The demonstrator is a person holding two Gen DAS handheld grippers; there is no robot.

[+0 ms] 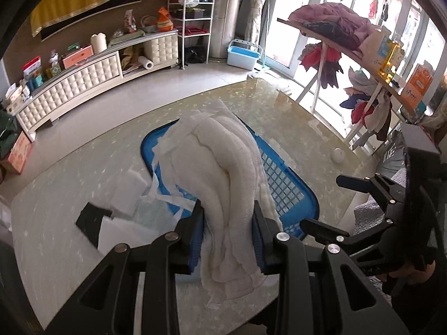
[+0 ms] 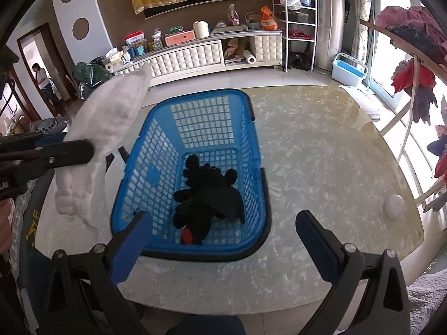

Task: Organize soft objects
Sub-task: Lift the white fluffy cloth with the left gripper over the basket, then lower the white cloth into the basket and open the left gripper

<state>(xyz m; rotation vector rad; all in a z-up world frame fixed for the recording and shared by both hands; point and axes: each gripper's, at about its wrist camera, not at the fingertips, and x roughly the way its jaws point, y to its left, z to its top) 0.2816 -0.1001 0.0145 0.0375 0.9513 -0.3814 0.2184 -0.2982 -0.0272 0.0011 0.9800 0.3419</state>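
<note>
My left gripper (image 1: 227,217) is shut on a white folded towel (image 1: 226,162) and holds it above the table, just left of the blue basket (image 1: 282,184). In the right wrist view the towel (image 2: 103,128) hangs from the left gripper's finger (image 2: 69,150) beside the blue basket (image 2: 245,103). A black plush toy (image 2: 208,198) with a red spot lies inside the basket. My right gripper (image 2: 223,223) is open and empty, held over the basket's near rim. It also shows at the right in the left wrist view (image 1: 329,201).
The marble-pattern table (image 2: 321,167) carries a small white round object (image 2: 394,205). White sheets and a black piece (image 1: 92,220) lie on the table left of the basket. A rack with hanging clothes (image 1: 343,36) stands at the right. A long cabinet (image 2: 195,53) stands against the far wall.
</note>
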